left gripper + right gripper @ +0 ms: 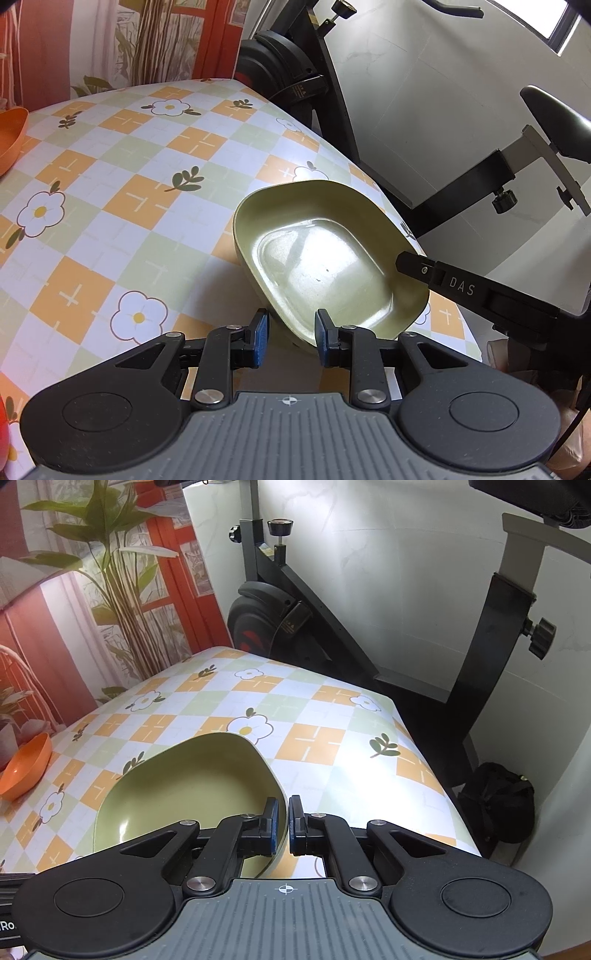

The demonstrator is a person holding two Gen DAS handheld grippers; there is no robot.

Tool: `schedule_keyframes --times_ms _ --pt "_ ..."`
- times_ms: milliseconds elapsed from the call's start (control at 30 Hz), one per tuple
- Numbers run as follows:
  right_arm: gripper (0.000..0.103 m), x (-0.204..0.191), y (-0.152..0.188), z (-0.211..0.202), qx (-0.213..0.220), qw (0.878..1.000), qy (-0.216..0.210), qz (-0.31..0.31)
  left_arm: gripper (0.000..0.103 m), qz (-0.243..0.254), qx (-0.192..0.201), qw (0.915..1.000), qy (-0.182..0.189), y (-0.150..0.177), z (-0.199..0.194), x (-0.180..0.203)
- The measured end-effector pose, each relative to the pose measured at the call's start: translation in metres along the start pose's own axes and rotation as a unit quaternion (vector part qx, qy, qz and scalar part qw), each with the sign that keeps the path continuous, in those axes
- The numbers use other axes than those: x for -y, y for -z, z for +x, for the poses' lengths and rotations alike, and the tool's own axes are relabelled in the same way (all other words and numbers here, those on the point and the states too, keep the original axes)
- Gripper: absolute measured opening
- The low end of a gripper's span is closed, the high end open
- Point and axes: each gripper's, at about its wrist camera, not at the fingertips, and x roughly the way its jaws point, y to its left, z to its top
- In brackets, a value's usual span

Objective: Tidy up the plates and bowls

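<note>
1. Right gripper (281, 821): its jaws are clenched on the rim of the green bowl (192, 790), one pad inside the wall and one outside. In the left wrist view this same gripper reaches in from the right, with its tip on the bowl's far rim.

2. Green bowl: it is tilted, with the gripped rim raised. Its lower side is close to the tabletop (317, 738), but whether it touches cannot be told. From the right jaws the basin extends ahead and to the left.

3. Left gripper (291, 338): its jaws are released, and the gap between the pads is empty. The near edge of the green bowl (325, 266) lies just ahead of these jaws and slightly to their right. It appears apart from both pads.

4. Orange bowl (26, 770): it sits alone on the tabletop, far to the left of the right jaws and well apart from the green bowl. Only its edge shows in the left wrist view (11, 136).

5. Progress, as judged: the task is at an early stage. One bowl is in hand but not yet placed, and the two bowls are not yet nested or grouped. No plates are in view, so their status cannot be told.
</note>
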Motion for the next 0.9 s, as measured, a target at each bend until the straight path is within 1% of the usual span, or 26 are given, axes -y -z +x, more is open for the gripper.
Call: schedule_keyframes --times_ms 333,567,900 --pt "0.005 -0.024 -0.006 -0.020 0.016 1.000 -0.007 -0.018 0.028 -0.007 0.019 0.9998 -0.008 0.003 -0.023 -0.003" --pt "0.005 -0.046 -0.012 -0.037 0.029 0.999 -0.014 -0.036 0.028 -0.016 0.042 0.9989 -0.010 0.003 -0.048 -0.011" --pt "0.005 -0.094 -0.019 -0.062 0.045 0.996 -0.033 -0.068 0.028 -0.042 0.079 0.9958 -0.017 0.004 -0.086 -0.030"
